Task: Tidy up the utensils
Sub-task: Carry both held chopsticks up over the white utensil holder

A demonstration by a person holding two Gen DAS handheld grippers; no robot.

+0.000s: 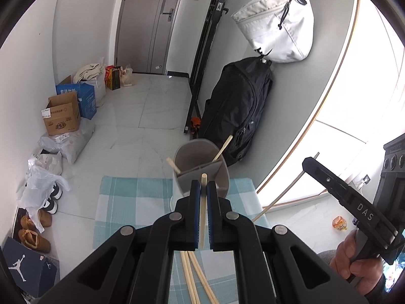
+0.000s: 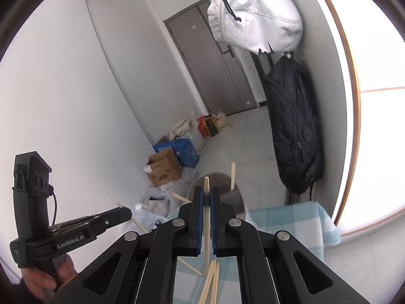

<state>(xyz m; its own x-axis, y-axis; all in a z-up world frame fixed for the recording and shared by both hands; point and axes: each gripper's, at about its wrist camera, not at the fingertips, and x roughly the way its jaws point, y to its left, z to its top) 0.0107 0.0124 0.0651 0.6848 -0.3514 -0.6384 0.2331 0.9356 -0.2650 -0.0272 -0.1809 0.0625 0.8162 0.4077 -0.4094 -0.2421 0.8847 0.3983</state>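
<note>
The left hand-held gripper [image 1: 204, 186] is clamped on one wooden chopstick [image 1: 202, 215], its long axis running along the fingers, tip pointing at the grey divided utensil holder [image 1: 200, 162] just ahead and below. The right hand-held gripper [image 2: 207, 195] grips another chopstick [image 2: 207, 217] likewise; neither looks clearly nearer, and spare chopsticks [image 1: 195, 276] lie on the checked tabletop [image 1: 131, 197]
</note>
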